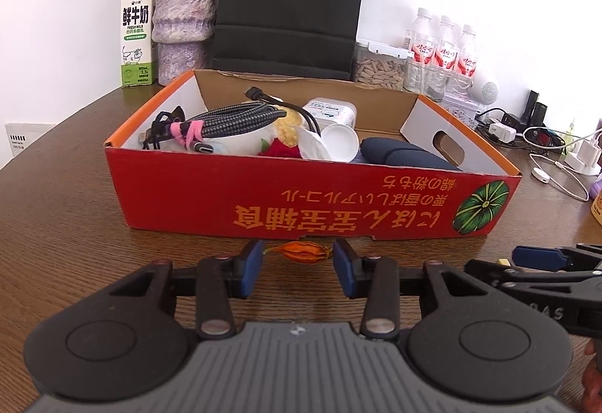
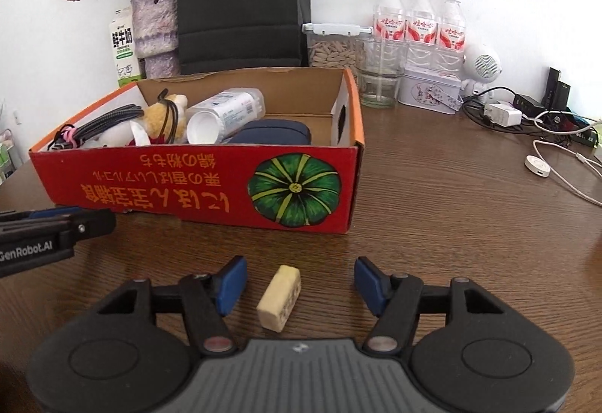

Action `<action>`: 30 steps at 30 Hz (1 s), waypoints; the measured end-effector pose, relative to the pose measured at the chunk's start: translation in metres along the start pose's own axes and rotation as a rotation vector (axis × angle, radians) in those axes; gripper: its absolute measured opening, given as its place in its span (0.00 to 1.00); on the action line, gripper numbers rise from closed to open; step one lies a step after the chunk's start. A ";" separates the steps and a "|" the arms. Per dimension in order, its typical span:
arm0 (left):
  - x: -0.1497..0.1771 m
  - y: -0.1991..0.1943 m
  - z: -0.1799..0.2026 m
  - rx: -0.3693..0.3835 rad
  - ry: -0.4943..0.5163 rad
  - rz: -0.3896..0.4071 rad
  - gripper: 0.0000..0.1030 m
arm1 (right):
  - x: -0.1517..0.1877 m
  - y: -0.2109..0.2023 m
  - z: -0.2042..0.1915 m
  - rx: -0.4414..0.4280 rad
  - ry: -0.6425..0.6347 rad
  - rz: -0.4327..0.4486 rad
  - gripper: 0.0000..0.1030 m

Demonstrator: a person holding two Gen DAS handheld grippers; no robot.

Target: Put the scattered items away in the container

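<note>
The left hand-held gripper point(image 1: 297, 268) has black plastic arms and flat blue pads, and its jaws stand spread with nothing pinched. Just past the pads, in line with the gap, a small dried orange husk point(image 1: 301, 252) lies on the desk point(image 1: 67, 209), papery and ribbed, drawn to a point at each end, and close to the box front.

The right hand-held gripper point(image 2: 300, 287) is built alike, and its jaws are spread wider. Between its pads, touching neither, lies a pale cream block point(image 2: 280, 298), rectangular with rounded corners and a chalky, faintly patterned face, set slightly askew on the dark brown wood-grain desk.

Beyond both stands a shallow cardboard box point(image 1: 301, 202), red outside with orange lettering upside down and a green pumpkin printed at one end, with an oval handle hole in the side wall. Inside it lie a coiled braided cable point(image 1: 233, 117) bound with a pink tie, a fuzzy yellow plush toy point(image 2: 165, 115), a white cylindrical container point(image 2: 225, 113), and a smooth dark blue pouch point(image 1: 406, 155).

Behind the box stand a matte black paper bag point(image 1: 289, 6), a rough lilac stone-like vase point(image 1: 182, 21) of dried roses, a milk carton point(image 1: 137, 36), clear water bottles point(image 2: 421, 25) with red labels, and a clear tub of seeds point(image 2: 333, 49).
</note>
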State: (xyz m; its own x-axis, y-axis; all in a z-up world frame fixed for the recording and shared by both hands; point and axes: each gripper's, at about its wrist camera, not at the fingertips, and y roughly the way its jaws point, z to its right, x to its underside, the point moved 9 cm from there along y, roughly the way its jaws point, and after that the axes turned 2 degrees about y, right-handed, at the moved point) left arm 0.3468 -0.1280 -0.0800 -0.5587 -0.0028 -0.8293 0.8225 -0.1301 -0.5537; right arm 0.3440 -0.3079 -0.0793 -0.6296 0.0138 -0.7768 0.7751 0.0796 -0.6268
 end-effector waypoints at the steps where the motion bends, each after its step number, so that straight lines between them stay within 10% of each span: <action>1: 0.001 -0.001 0.000 0.002 0.003 0.001 0.40 | 0.001 0.000 0.003 0.005 0.009 -0.007 0.60; 4: 0.001 0.001 -0.001 0.013 0.005 -0.003 0.40 | 0.002 0.001 0.009 0.015 0.018 -0.009 0.58; 8: 0.002 0.003 -0.002 0.034 -0.003 -0.016 0.40 | 0.002 -0.002 0.007 -0.019 0.019 -0.001 0.11; 30: -0.057 -0.052 0.022 0.093 0.064 0.254 0.40 | -0.065 -0.051 -0.031 -0.106 0.051 0.323 0.10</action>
State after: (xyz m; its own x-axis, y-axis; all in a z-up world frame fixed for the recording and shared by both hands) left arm 0.3333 -0.1427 -0.0024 -0.3254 0.0153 -0.9454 0.9205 -0.2234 -0.3205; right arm 0.3434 -0.2821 0.0053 -0.3561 0.1052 -0.9285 0.9268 0.1663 -0.3367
